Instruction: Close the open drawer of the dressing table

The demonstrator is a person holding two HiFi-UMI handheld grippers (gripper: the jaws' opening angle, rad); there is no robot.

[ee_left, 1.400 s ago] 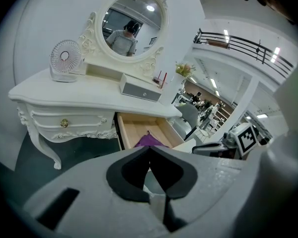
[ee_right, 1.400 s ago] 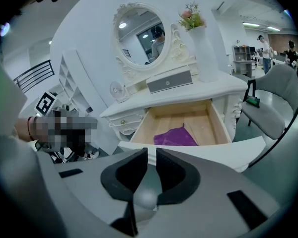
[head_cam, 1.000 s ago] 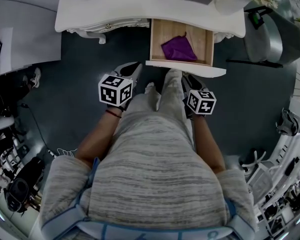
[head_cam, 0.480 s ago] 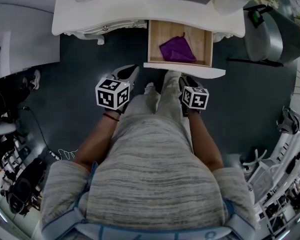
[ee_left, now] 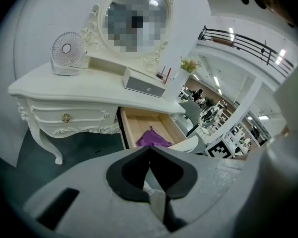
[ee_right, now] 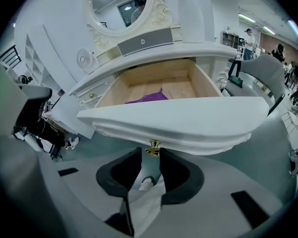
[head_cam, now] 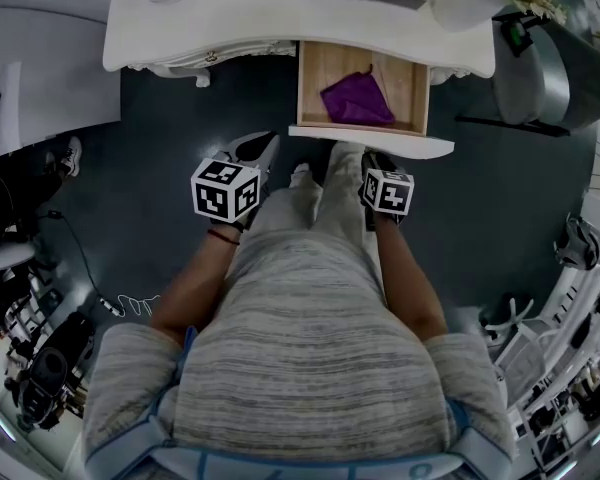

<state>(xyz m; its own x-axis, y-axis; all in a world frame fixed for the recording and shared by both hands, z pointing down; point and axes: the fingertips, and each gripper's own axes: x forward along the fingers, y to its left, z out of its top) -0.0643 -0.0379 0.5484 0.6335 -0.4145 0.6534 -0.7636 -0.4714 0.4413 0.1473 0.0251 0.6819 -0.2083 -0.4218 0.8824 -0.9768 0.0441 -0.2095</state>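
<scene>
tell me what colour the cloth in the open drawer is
Purple. The cloth shows best in the head view, lying in the drawer.

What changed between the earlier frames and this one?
The right tool has moved in toward the front of the open drawer. Its jaws stand apart with the brass knob just at their tips, apparently not gripped. Unchanged: the left tool is shut and in place, the drawer is open, and the purple cloth lies inside.
</scene>
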